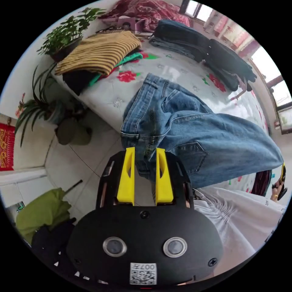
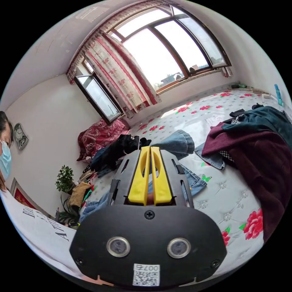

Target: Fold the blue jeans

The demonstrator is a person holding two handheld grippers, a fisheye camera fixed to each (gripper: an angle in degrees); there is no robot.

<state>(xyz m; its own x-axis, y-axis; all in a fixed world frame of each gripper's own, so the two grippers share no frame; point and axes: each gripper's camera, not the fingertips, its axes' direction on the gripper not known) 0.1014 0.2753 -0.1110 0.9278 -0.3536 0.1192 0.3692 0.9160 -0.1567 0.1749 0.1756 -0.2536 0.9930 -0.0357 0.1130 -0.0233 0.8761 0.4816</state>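
- White shirt (image 2: 36, 225) of the person, right gripper view: large dark serif capitals, cut off by the picture's edge; "A" and "T" can be made out, the rest not.
- Red wall hanging (image 1: 6, 147): gold characters, too blurred to read.
- Wall clock (image 2: 20, 135): dial marks too small to tell.
- Black bodies of the left claw (image 1: 146, 152) and right claw (image 2: 149, 149): a white sticker with a square code on each.

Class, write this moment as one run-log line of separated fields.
stage: jeans lifted, unfolded | left gripper: gripping blue jeans near waistband | right gripper: jaws together, grip unclear | surface: floral bed
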